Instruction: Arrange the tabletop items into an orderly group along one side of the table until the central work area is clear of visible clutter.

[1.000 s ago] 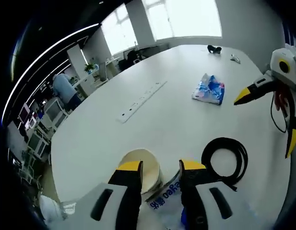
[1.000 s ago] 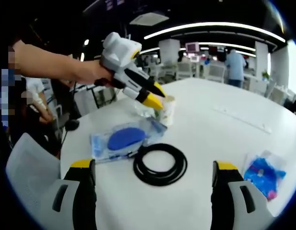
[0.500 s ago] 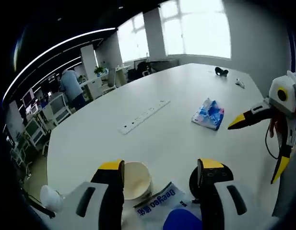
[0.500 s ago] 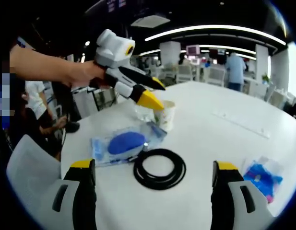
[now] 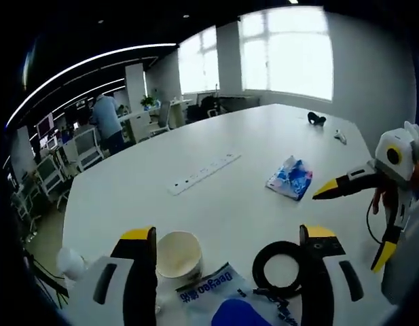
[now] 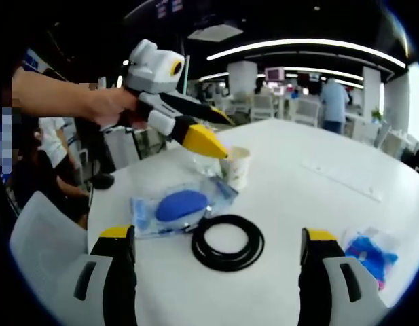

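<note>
My left gripper (image 5: 227, 234) is open wide and empty, raised a little above a white paper cup (image 5: 178, 255), a clear packet with a blue pad (image 5: 223, 309) and a black cable coil (image 5: 278, 268). In the right gripper view the left gripper (image 6: 219, 134) hangs above the cup (image 6: 236, 166), apart from it. My right gripper (image 6: 218, 236) is open too, holding nothing, with the coil (image 6: 227, 242) and the packet (image 6: 175, 207) lying ahead of it. It enters the left gripper view as the right gripper (image 5: 348, 227). A blue-and-white pouch (image 5: 289, 178) lies farther out.
A long white power strip (image 5: 202, 173) lies across the middle of the white table (image 5: 243, 149). Two small items, one black (image 5: 316, 120) and one white (image 5: 339, 137), sit at the far end. Crumpled clear plastic (image 6: 206, 163) lies beside the cup. A chair (image 6: 39, 238) stands at the table's edge.
My left gripper's jaws have spread much wider and it has lifted up and back from the cup. The right gripper and the table items have stayed put.
</note>
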The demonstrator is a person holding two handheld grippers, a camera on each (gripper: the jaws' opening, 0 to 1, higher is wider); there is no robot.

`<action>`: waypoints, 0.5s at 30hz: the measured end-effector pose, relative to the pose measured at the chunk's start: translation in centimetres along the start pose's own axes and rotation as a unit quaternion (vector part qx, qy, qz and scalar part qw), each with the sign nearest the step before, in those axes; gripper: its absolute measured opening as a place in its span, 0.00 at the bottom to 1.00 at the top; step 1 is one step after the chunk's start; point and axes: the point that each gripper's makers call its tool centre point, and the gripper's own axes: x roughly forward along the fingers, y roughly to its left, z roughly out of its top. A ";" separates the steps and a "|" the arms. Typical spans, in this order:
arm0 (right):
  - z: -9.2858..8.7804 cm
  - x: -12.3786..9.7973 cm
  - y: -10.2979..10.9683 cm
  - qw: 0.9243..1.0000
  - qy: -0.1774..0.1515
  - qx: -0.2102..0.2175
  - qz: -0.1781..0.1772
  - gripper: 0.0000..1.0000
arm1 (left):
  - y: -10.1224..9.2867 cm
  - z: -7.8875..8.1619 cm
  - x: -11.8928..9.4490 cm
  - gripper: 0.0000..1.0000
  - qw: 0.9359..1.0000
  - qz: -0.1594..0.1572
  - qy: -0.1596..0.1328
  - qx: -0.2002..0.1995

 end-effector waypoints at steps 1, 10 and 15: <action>0.0 0.0 0.0 1.000 0.000 0.000 0.000 1.00 | 0.0 0.0 -0.1 0.88 1.000 0.001 0.000 -0.001; 0.3 -0.7 -0.3 1.000 -0.001 -0.006 -0.007 0.99 | -0.9 0.4 -1.2 0.94 1.000 0.005 -0.013 -0.011; 0.3 -1.1 -0.6 1.000 0.000 -0.008 -0.014 0.98 | -1.6 0.7 -1.7 0.95 1.000 0.006 -0.023 -0.006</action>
